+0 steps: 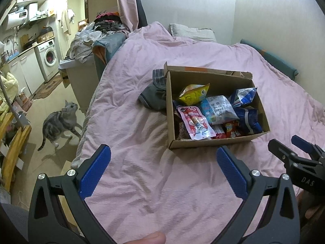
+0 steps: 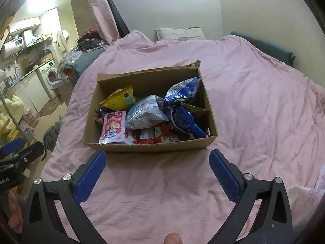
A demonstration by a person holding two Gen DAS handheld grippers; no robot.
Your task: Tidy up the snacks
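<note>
- Pink bedspread everywhere, messy kitchen corner off to the left, cat on the floor staring up.
- Snack box sits on the bed dead ahead of my right tongs, long side across, packets piled inside.
- Left tongs are off toward its left corner.
- Both released, holding nothing, so right looks nearer.

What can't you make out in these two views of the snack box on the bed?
- Lower snack packets in the cardboard box: both views, buried under the top packets.
- Print on the pink pouch: too small to read.
- Cat: right wrist view, mostly hidden by the pink duvet.
- Right gripper: left wrist view, cut off by the frame edge.
</note>
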